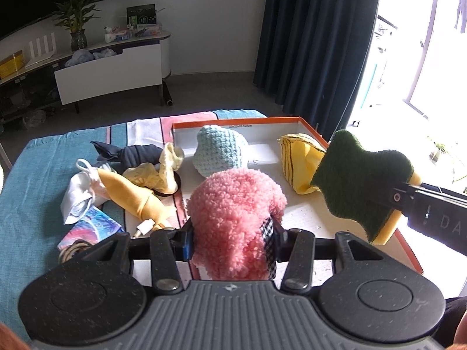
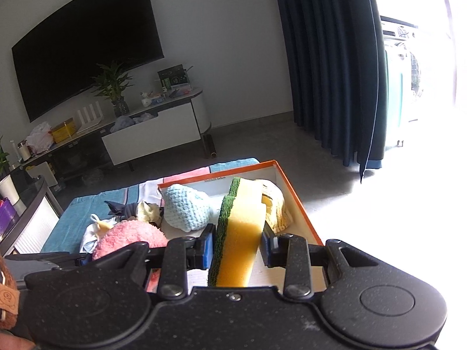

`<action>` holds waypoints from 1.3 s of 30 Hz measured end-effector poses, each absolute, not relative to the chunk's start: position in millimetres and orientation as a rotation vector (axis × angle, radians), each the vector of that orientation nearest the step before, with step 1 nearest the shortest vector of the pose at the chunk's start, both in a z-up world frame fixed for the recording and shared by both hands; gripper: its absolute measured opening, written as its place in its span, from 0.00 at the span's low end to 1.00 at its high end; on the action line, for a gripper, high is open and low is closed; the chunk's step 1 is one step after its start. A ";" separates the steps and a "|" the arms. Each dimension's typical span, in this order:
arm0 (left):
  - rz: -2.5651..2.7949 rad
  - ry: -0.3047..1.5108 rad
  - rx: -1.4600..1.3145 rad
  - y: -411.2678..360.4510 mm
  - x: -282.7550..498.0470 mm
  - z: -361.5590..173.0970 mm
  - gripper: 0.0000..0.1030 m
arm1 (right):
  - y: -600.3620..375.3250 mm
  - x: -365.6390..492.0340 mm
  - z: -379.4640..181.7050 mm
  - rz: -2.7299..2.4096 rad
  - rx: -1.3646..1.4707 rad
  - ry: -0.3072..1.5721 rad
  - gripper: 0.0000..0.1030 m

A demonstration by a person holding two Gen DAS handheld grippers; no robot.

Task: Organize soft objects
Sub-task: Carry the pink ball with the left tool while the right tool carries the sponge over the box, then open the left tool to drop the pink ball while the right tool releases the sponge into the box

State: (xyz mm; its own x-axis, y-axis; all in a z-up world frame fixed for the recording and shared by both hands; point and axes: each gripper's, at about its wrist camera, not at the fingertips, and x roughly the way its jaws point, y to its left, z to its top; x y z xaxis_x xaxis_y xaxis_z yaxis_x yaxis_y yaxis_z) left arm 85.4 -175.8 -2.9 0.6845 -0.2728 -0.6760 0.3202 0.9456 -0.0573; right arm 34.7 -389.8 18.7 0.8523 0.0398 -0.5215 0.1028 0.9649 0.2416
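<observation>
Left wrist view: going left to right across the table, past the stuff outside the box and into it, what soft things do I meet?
White crumpled cloth → orange-yellow rolled cloth → fluffy pink plush in the left hand-held gripper → yellow striped cloth → green-and-yellow scouring sponge.

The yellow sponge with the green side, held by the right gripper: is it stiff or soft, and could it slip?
The sponge is probably light and springy: foam body, thin scouring layer. It stands out past the right gripper without drooping, so fairly stiff for its size. Slipping seems unlikely; the rough surfaces should grip.
</observation>
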 end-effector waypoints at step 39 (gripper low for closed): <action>-0.386 0.744 0.025 -178.2 84.9 5.3 0.88 | -404.4 31.1 20.9 -0.104 0.256 0.505 0.58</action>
State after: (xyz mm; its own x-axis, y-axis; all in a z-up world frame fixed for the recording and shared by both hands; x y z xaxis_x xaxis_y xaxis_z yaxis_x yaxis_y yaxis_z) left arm 84.9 -178.2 5.3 0.6686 -0.3337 -0.6646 0.3512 0.9294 -0.1134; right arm 31.1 -404.4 20.9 0.8709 -0.0354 -0.4901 0.1611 0.9629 0.2166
